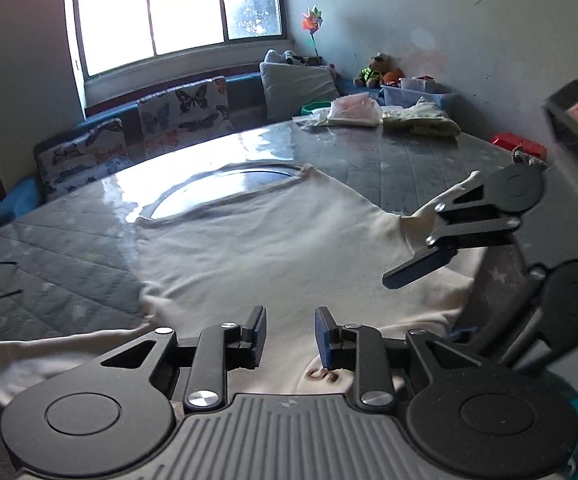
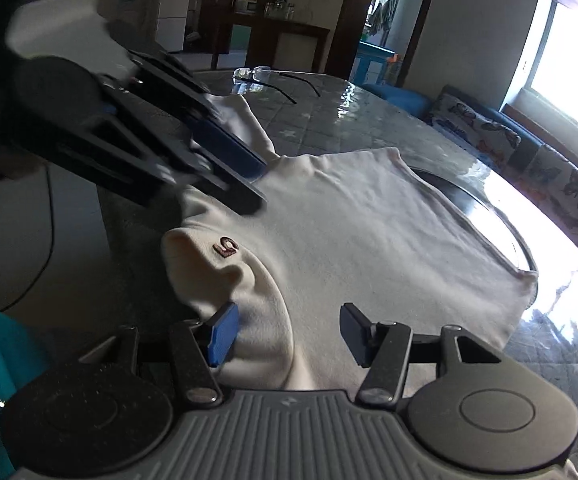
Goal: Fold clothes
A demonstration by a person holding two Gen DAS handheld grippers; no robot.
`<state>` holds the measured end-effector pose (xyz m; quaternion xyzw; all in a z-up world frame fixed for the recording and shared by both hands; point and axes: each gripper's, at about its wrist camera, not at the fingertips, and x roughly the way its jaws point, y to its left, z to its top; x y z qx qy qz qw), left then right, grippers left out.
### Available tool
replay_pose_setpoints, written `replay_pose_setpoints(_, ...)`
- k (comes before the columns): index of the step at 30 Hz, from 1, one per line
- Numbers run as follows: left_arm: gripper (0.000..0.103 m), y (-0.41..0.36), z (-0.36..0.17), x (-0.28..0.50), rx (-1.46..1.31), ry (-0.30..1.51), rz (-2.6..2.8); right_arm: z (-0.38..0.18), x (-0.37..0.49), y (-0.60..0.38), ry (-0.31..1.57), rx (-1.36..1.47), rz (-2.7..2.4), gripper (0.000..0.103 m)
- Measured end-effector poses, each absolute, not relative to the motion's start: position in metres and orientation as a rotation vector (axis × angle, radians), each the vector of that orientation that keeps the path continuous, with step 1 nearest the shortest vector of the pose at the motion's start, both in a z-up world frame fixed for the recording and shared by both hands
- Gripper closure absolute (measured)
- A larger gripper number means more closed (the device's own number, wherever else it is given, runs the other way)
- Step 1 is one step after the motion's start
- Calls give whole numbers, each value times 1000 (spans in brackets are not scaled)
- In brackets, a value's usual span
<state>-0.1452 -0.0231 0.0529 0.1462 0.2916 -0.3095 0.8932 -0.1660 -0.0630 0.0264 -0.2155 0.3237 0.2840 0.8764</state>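
Note:
A cream-white garment [image 1: 273,248] lies spread flat on the grey quilted table [image 1: 409,152]. It also shows in the right wrist view [image 2: 369,232], with a small brown logo [image 2: 227,247] on a raised fold near its near edge. My left gripper [image 1: 290,336] is open just above the garment's near edge, nothing between its fingers. My right gripper [image 2: 289,336] is open over the fold below the logo. In the left wrist view the right gripper [image 1: 441,256] is at the garment's right sleeve. In the right wrist view the left gripper [image 2: 229,176] is blurred over the left sleeve.
Folded clothes [image 1: 421,120] and bags [image 1: 353,110] lie at the table's far right. A red object [image 1: 519,144] sits by the right edge. Eyeglasses [image 2: 273,78] lie at the far side. A butterfly-print bench [image 1: 137,136] and a pillow [image 1: 297,84] stand under the window.

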Motion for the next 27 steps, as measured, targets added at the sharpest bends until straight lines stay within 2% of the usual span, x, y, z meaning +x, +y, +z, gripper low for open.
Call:
replay_pose_setpoints(7, 72, -36, 24, -140, 322, 691, -653, 28, -163, -83, 741, -363, 573, 46)
replay_pose_setpoints(11, 53, -30, 35, -136, 285, 682, -618, 36, -157, -95, 729, -275, 555, 39)
replay_pose_setpoints(13, 50, -28, 43, -132, 263, 677, -596, 37, -151, -99, 721, -240, 507, 35)
replay_pose_setpoints(15, 38, -29, 48, -126, 247, 682, -563, 39, -145, -103, 712, -205, 460, 34)
replay_pose_setpoints(17, 31, -30, 49, -119, 223, 699, -525, 37, -138, -107, 718, -171, 415, 31)
replay_pose_setpoints(20, 24, -32, 46, -111, 198, 741, -481, 30, -133, -110, 743, -138, 378, 30)
replay_pose_setpoints(24, 14, -34, 42, -105, 181, 780, -427, 25, -134, -115, 752, -103, 332, 23)
replay_pose_setpoints(27, 9, -34, 37, -101, 170, 815, -393, 23, -132, -118, 761, -77, 291, 22)
